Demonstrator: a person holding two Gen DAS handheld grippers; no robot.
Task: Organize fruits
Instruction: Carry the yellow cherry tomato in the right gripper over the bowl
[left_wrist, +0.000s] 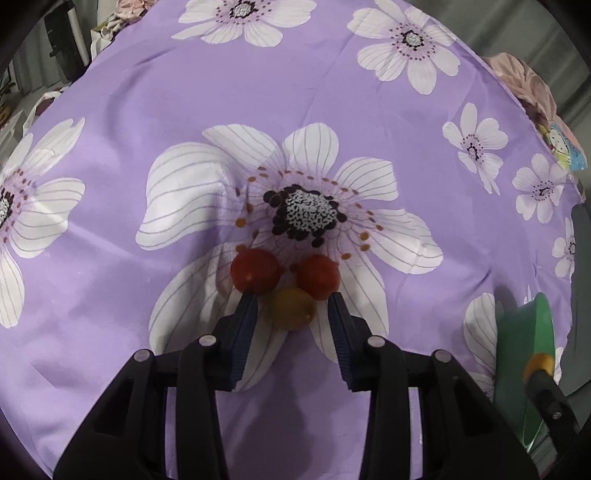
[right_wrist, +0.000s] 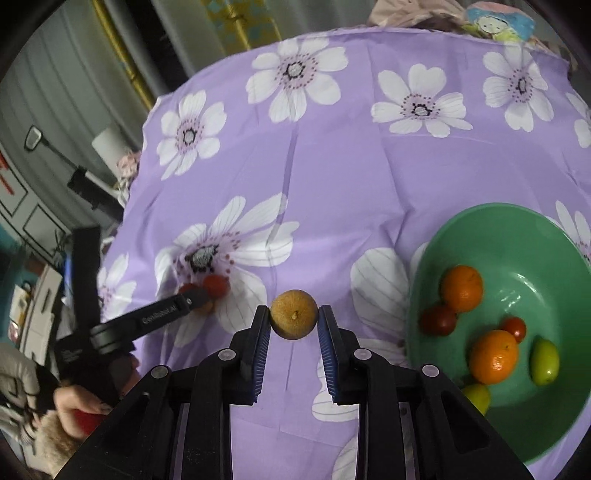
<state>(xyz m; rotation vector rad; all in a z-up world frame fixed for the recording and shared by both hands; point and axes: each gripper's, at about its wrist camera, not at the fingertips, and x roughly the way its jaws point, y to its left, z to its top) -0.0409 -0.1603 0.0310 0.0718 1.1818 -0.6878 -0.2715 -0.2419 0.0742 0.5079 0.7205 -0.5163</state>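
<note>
While your right gripper (right_wrist: 294, 320) pinches brown round fruit (right_wrist: 294, 314) between both pads, lifted above purple floral cloth (right_wrist: 351, 177), green bowl (right_wrist: 517, 236) sits right of it, holding oranges, tomatoes, green fruits. Your left gripper (left_wrist: 291, 297) gapes wide on cloth, yellow fruit (left_wrist: 291, 308) between fingertips, untouched; two red tomatoes (left_wrist: 255, 271) just beyond tips.
</note>
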